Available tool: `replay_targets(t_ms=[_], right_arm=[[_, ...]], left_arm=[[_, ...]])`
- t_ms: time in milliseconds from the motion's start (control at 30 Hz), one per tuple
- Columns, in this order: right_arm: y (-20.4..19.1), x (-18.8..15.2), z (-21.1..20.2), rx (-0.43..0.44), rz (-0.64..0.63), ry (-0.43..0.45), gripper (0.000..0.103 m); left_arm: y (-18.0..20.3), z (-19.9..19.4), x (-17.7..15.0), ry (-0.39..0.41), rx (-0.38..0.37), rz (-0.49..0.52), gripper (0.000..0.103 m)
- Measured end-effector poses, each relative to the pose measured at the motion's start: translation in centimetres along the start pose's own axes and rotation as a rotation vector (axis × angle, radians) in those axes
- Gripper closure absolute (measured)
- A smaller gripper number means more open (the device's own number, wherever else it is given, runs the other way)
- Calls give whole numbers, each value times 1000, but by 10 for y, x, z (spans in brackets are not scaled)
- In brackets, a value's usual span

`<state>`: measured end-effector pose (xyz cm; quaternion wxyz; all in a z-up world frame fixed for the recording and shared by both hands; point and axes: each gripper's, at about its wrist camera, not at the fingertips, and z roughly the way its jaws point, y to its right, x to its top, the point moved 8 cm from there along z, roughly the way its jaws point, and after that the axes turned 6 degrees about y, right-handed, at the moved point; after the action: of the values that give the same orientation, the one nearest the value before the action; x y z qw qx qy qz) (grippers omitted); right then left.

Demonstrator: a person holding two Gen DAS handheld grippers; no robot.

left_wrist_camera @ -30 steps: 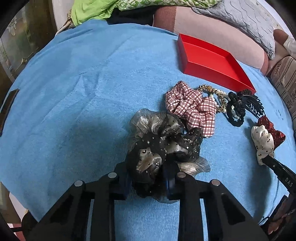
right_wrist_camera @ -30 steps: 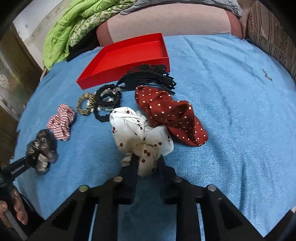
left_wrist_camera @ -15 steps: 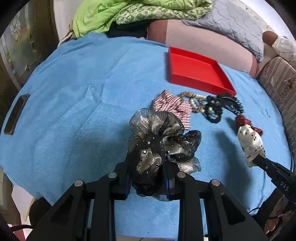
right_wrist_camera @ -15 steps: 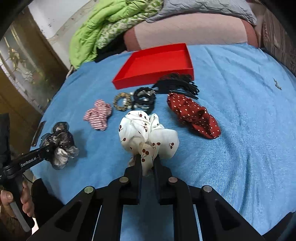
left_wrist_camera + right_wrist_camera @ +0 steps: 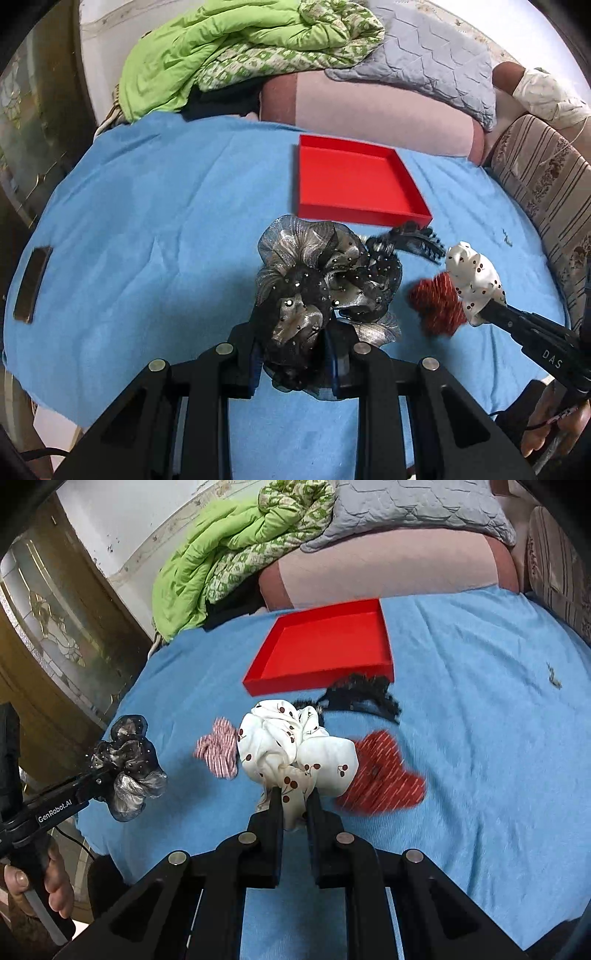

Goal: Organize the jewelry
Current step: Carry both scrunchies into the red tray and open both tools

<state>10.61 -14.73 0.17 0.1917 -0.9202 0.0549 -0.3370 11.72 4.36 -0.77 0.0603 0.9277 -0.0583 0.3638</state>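
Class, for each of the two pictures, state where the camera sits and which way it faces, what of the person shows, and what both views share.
Left wrist: on the left gripper, facing down and forward past its black-and-silver organza scrunchie; fingers at lower right.
Right wrist: on the right gripper, facing down and forward past its white cherry-print scrunchie; hand at lower left.
Shared: red shallow tray, blue cloth, both scrunchies.

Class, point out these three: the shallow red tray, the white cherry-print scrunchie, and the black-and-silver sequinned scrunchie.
shallow red tray (image 5: 325, 646): right wrist view, bare floor.
white cherry-print scrunchie (image 5: 291, 749): right wrist view, middle folds.
black-and-silver sequinned scrunchie (image 5: 317, 280): left wrist view, central ruffles.
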Motion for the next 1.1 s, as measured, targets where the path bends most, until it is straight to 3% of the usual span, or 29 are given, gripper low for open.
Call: replay_targets(t_ms=[333, 533, 833, 1100], right_arm=[[8, 66, 11, -1, -1, 33, 91], [18, 106, 34, -31, -12, 43, 91], [31, 158, 93, -80, -62, 26, 91], [61, 195, 166, -103, -16, -34, 91]], left_arm=[[16, 22, 68, 51, -6, 50, 77], [25, 57, 110, 63, 17, 100, 77], [26, 142, 161, 17, 21, 93, 77], [29, 230, 191, -62, 13, 78, 77]])
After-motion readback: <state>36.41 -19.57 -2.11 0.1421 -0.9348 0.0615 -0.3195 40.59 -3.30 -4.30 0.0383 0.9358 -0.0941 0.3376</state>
